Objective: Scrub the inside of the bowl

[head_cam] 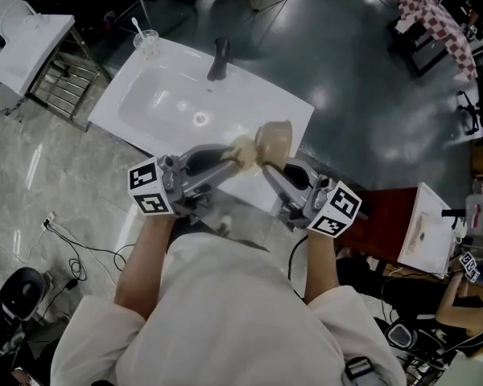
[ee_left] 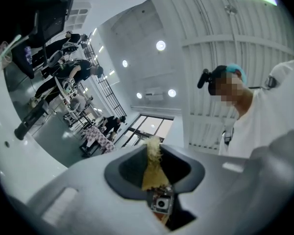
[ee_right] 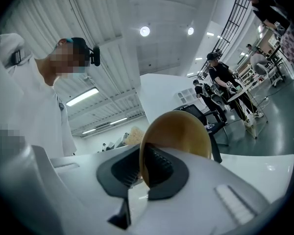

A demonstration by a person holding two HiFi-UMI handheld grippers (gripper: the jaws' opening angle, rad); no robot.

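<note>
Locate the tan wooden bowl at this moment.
In the head view, the tan wooden bowl sits at centre, above the white sink's near edge, its rim clamped in the right tongs, with the left tongs' straw-coloured scrubber at its left.

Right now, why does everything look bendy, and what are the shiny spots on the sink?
Gripper views: wide-angle lenses bend straight lines and darken the corners. Head view: light glares off the white sink and the glossy floor.

My right gripper (head_cam: pixel 270 167) grips the tan bowl (head_cam: pixel 275 139) above the white sink (head_cam: pixel 169 107). At the bowl's 9 o'clock, my left gripper (head_cam: pixel 229 159) holds a pale scrub pad (head_cam: pixel 243 151) touching it. The faucet (head_cam: pixel 217 59) stands at 11 o'clock.
</note>
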